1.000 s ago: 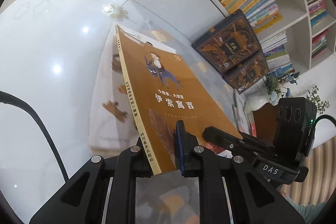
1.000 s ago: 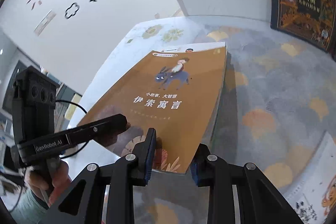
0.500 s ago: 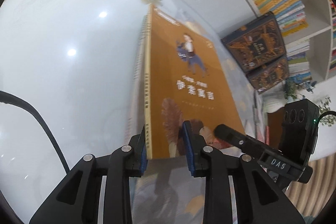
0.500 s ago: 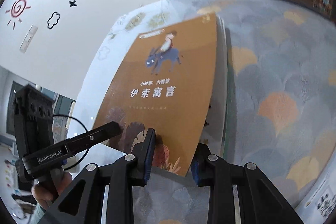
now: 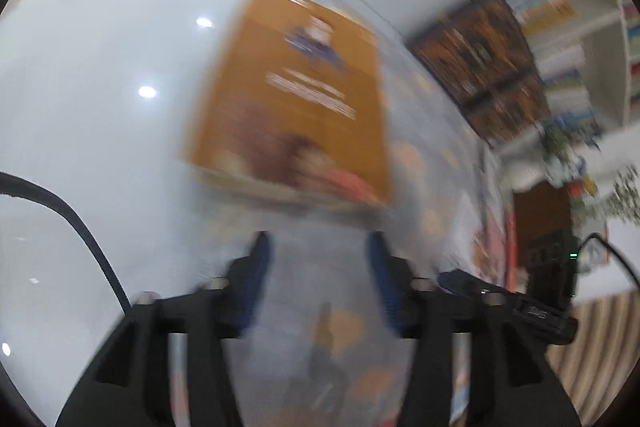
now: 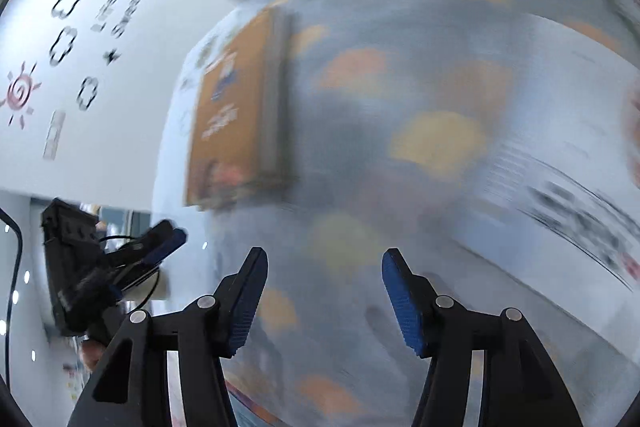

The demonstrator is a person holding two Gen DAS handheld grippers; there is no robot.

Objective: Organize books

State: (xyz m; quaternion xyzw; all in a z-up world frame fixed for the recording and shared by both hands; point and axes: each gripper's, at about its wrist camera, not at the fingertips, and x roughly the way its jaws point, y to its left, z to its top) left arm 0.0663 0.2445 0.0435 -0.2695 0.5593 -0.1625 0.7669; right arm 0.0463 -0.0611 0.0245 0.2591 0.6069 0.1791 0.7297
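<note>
Orange-brown, the book [image 5: 292, 95] lies flat on the white desk [image 5: 100, 75] in the left wrist view, on top of another book, ahead of the left gripper [image 5: 318, 275]. Its fingers have just been opening and stand apart with nothing between them. In the right wrist view the book [image 6: 236, 119] is to the upper left, well apart from the right gripper [image 6: 324, 287], whose fingers have also just opened and are empty. Both views are blurred.

We see bright, even light, ceiling-lamp glare spots on the glossy white table [image 5: 80, 75], heavy motion blur and fisheye-darkened corners.
</note>
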